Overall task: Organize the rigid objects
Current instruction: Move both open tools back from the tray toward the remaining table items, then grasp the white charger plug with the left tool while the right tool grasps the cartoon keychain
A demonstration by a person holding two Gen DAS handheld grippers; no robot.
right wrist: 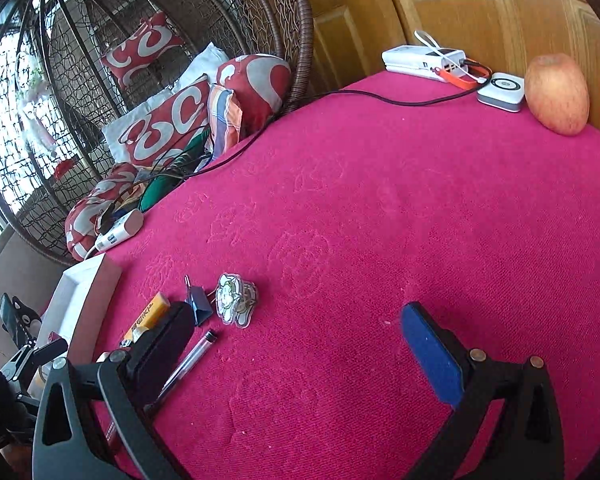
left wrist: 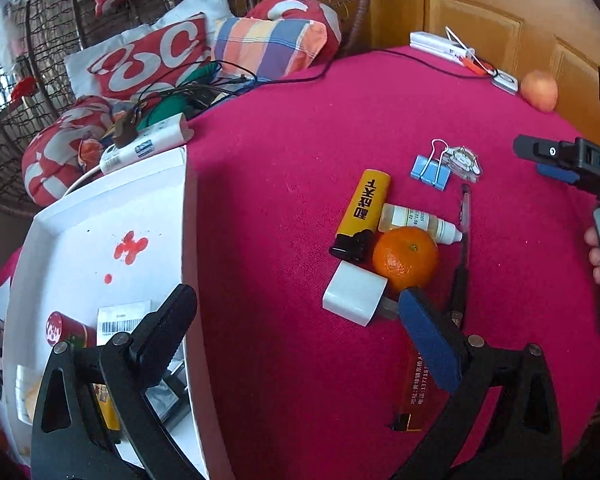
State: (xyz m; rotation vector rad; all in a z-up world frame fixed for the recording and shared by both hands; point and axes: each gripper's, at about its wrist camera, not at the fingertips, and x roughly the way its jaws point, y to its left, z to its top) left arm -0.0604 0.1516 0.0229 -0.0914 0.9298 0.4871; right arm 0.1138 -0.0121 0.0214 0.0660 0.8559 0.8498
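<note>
left gripper (left wrist: 296,328) wide, empty — over tray (left wrist: 188,216) edge | tangerine (left wrist: 405,259) just ahead-right at its blue fingertip, in clutter beside yellow lighter (left wrist: 364,212) | right gripper (right wrist: 300,344) wide, empty — farther off

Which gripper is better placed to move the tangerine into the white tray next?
Probably left. The open left gripper has one fingertip beside the tangerine, and the white tray lies on its side. The right gripper is farther away.
</note>
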